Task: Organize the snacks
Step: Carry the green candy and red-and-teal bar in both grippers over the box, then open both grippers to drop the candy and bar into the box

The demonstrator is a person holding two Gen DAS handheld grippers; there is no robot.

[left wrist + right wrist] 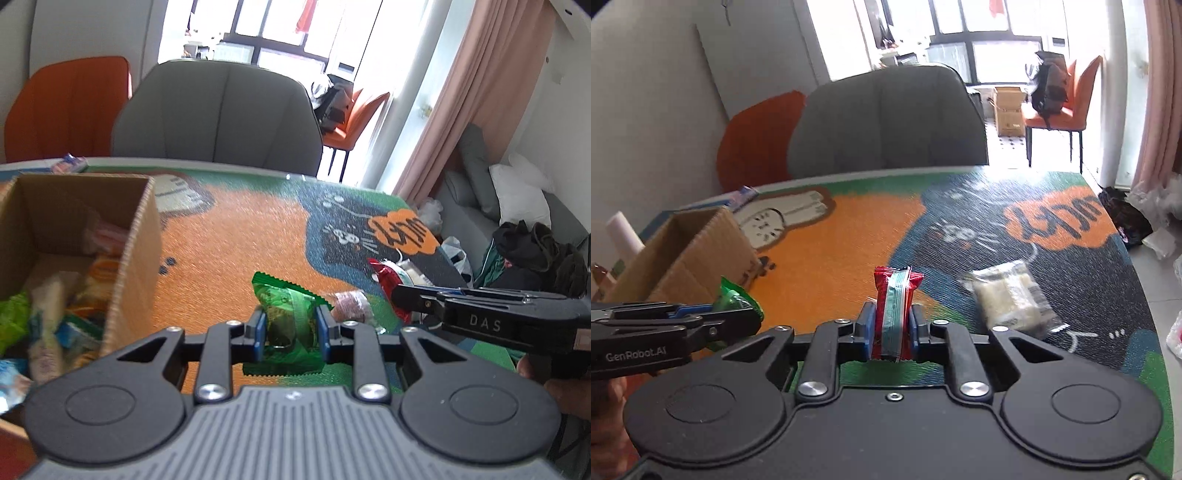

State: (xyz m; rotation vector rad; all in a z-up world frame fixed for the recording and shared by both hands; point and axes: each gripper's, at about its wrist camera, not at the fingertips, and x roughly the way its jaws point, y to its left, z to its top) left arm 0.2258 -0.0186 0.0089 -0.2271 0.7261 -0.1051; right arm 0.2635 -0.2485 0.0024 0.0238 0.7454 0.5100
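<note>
The left gripper (290, 334) has its jaws pinching a green snack packet (286, 317), held clear of the worktop (240, 236) just to the right of the cardboard box (133, 258), which already holds a heap of wrapped snacks. The right gripper (892, 326) has its jaws pressed onto a red-and-teal snack packet (892, 310), gripped edge-on and also off the patterned mat.

Both packets look bound for the box. I'd carry the green one over the near wall, high enough that its dangling lower edge clears the cardboard, and let go only once it is above the heap. The right one should wait its turn so the two grippers don't crowd the opening.

A pale clear-wrapped snack (1006, 299) and a small brownish one (349, 304) lie on the worktop, yet to be collected.
</note>
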